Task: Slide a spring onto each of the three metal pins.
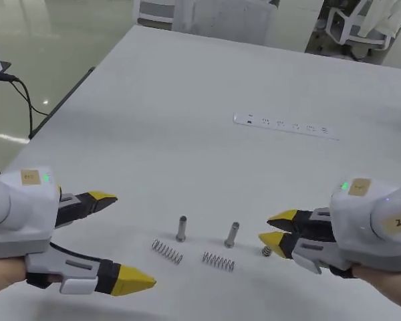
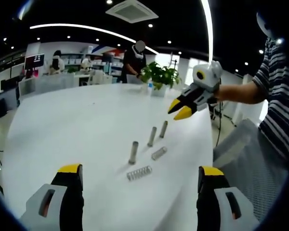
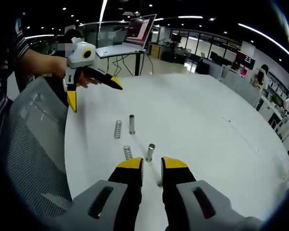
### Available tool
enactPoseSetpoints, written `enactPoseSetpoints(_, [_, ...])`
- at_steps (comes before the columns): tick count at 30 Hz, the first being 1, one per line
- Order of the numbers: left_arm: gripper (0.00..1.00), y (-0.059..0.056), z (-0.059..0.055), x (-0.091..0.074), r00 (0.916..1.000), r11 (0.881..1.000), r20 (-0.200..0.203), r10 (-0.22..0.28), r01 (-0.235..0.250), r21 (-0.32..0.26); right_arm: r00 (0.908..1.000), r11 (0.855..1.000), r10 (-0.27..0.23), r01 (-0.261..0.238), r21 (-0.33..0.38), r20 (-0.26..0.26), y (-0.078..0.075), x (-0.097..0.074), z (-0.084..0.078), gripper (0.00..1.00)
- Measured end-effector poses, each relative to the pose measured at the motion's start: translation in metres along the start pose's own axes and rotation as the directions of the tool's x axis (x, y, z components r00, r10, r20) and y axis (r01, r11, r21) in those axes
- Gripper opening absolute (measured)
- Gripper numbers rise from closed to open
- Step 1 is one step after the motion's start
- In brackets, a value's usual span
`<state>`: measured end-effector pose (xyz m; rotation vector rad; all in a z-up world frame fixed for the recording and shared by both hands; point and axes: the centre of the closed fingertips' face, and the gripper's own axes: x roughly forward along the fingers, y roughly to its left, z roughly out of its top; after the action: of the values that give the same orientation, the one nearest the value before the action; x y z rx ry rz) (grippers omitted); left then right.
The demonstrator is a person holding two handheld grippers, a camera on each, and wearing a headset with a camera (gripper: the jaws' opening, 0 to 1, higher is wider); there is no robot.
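Two bare metal pins (image 1: 182, 229) (image 1: 232, 234) stand upright on the white table (image 1: 207, 93). In front of them lie two loose springs (image 1: 167, 251) (image 1: 218, 261). A third pin (image 1: 266, 251), with what looks like coils on it, stands just below my right gripper (image 1: 275, 229). That gripper's jaws are a narrow gap apart, and the third pin (image 3: 160, 182) shows through the gap. My left gripper (image 1: 118, 239) is wide open to the left of the springs, with nothing between its jaws. The left gripper view shows all three pins (image 2: 134, 152) (image 2: 152, 136) (image 2: 163, 129) and both springs (image 2: 139, 173) (image 2: 159, 153).
A white power strip (image 1: 284, 125) lies farther back on the table. The table's left edge (image 1: 67, 100) has a black cable (image 1: 23, 93) beyond it. Office chairs (image 1: 361, 27) stand past the far edge. A mesh chair (image 3: 33, 144) is close to the near edge.
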<state>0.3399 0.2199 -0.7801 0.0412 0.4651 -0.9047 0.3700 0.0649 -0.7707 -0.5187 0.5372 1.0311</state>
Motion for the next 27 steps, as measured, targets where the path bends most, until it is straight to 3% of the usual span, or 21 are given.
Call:
enactPoseSetpoints(10, [0.96,0.003,-0.002,-0.004,1.0,1.0,-0.008,0.006,-0.006,0.003,0.9999,0.998,0.013,-0.012,-0.067,0.007,0.018,0.012,0.008,0.09])
enactPoseSetpoints(17, [0.96,0.002,-0.003,-0.004,0.9999,1.0,-0.013,0.004,-0.004,0.007,0.996,0.993,0.08,-0.083,-0.082,-0.041,0.041,0.029,-0.006,0.1])
enactPoseSetpoints(27, [0.96,-0.002,-0.007,-0.003,0.9996,1.0,-0.029,-0.002,0.002,0.012,0.988,0.986,0.112,-0.124,-0.113,-0.106,0.048,0.05,-0.021,0.1])
